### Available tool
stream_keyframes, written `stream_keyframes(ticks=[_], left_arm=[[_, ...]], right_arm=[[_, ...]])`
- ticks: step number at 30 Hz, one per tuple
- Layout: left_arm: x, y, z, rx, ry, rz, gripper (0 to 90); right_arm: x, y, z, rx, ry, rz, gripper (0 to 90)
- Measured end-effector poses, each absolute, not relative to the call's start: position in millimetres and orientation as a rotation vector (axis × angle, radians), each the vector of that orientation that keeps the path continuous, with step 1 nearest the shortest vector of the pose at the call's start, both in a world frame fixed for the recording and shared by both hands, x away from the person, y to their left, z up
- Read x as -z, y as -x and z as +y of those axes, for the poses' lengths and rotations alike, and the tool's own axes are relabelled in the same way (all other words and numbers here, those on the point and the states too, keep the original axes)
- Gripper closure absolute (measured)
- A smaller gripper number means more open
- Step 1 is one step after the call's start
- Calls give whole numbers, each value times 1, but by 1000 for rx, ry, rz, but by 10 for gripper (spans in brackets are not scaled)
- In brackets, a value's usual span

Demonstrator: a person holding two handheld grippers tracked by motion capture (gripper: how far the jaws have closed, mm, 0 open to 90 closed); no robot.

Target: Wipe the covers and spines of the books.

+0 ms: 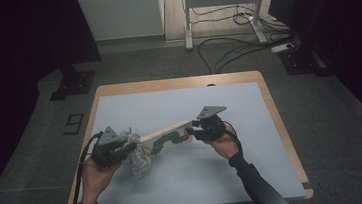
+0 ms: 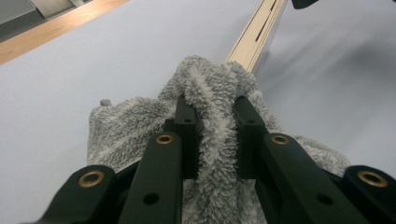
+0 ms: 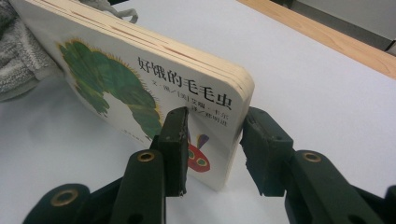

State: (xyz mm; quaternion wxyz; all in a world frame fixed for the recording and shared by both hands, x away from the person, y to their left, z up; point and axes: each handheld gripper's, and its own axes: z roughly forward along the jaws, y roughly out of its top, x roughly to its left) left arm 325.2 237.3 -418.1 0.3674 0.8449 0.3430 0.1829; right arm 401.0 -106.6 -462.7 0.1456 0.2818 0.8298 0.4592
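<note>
Left gripper (image 2: 215, 116) clamped shut on a bunched fold of grey fluffy towel (image 2: 212, 88), pressed against one end of the board book (image 1: 164, 133) over the pale desk (image 1: 186, 182). Right gripper (image 3: 214, 140) closed on the other end of the book, beside the caterpillar's red head. Book held on edge between both, above the desk's middle

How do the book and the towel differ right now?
The board book is stiff and flat-sided, standing on edge; the grey towel is fluffy and bunched in a heap. The book has a printed green caterpillar cover; the towel is plain. The right claw clamps the book's end; the left claw pinches a towel fold. Both are held over the pale table mat, touching each other.
</note>
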Motion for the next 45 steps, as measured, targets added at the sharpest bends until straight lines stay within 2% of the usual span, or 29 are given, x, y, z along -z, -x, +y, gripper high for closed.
stream_keyframes(ticks=[23, 29, 37, 45], left_arm=[[484, -339, 228, -400, -2246, 974, 756], [480, -339, 233, -392, -2234, 962, 759], [455, -335, 251, -404, -2176, 962, 760], [428, -333, 265, -467, -2162, 972, 759]], right_arm=[[464, -400, -106, -1322, -809, 2383, 605], [463, -400, -106, -1315, -807, 2385, 604], [463, -401, -106, -1321, -817, 2388, 604], [464, -401, -107, -1333, -815, 2388, 604]])
